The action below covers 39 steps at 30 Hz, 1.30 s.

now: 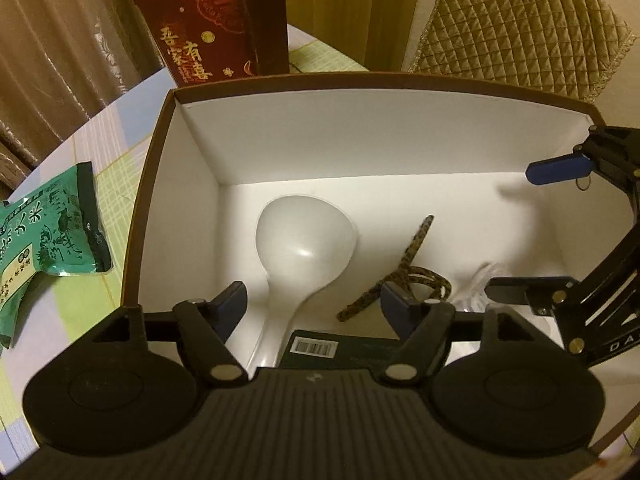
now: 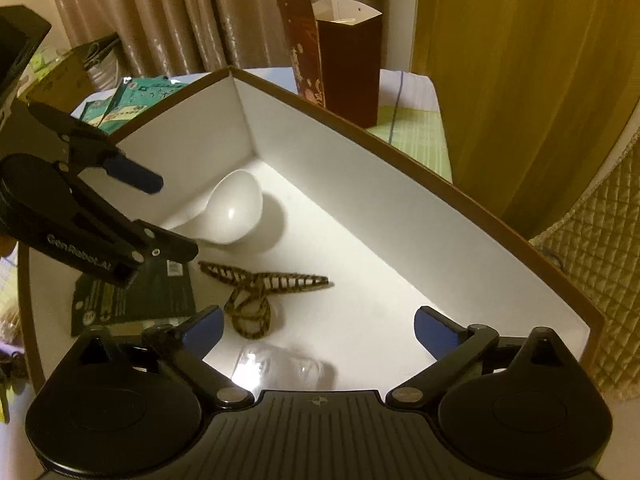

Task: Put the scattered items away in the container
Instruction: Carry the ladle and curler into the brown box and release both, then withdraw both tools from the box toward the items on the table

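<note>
1. Left gripper (image 1: 313,300) hangs over the near edge of the box (image 1: 160,128), fingers spread apart, nothing between them.
2. Right gripper (image 2: 318,326) also hangs over the box, fingers spread wide, gripping nothing; in the left wrist view it enters from the right side (image 1: 536,236).
3. White ladle (image 1: 304,240) lies on the box floor straight ahead of the left gripper, bowl far, handle running back under the left finger.
4. Leopard-print hair band (image 1: 400,276) lies on the floor ahead of the left gripper's right finger, just right of the ladle, not touching it as far as visible.
5. Dark flat packet with a barcode (image 1: 320,350) sits right below the left gripper, partly hidden by its body.
6. Clear plastic item (image 2: 280,364) lies on the floor just below the right gripper, between its fingers; blurred, type cannot be told.
7. Green snack packet (image 1: 48,248) lies outside the box on the tablecloth (image 1: 120,168), to the left of the left gripper.
8. Maroon gift bag (image 1: 216,24) stands upright beyond the box's far wall.
9. Quilted chair back (image 1: 520,28) is beyond the box, far right.
</note>
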Each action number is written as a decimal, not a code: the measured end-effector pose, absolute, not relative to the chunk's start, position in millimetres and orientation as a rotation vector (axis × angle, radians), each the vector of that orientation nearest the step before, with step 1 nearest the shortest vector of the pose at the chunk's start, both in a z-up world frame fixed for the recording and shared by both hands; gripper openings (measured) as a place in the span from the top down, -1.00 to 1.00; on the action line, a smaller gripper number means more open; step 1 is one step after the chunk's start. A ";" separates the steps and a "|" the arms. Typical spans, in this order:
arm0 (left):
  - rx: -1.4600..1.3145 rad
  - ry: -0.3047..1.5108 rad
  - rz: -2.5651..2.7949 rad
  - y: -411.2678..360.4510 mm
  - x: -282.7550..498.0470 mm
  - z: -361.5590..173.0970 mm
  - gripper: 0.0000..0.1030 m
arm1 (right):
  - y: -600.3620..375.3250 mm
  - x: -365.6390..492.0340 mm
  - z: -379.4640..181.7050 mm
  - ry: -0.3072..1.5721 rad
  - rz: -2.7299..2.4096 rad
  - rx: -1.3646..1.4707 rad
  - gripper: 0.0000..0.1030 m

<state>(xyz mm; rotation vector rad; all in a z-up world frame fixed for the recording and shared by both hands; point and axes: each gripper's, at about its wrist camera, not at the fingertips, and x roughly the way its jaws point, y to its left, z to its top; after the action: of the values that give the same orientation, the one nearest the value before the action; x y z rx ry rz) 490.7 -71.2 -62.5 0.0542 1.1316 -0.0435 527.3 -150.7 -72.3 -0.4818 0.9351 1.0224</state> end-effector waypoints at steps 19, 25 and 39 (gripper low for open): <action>0.063 1.037 -0.005 -99.1 430.2 -14.5 -0.75 | -195.9 472.9 -27.4 0.858 1.081 -0.406 -0.96; 0.038 1.006 0.020 -110.8 401.1 1.9 -0.75 | -208.3 453.3 -18.1 0.805 1.071 -0.412 -0.96; -0.015 0.926 0.099 -131.8 324.7 34.5 -0.81 | -229.3 410.5 -0.3 0.752 1.115 -0.358 -0.96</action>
<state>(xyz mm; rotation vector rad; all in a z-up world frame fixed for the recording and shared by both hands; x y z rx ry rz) 324.7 -131.8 34.5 -0.0153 0.9263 0.0994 410.5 -229.3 -0.3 -0.3582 0.7516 1.1148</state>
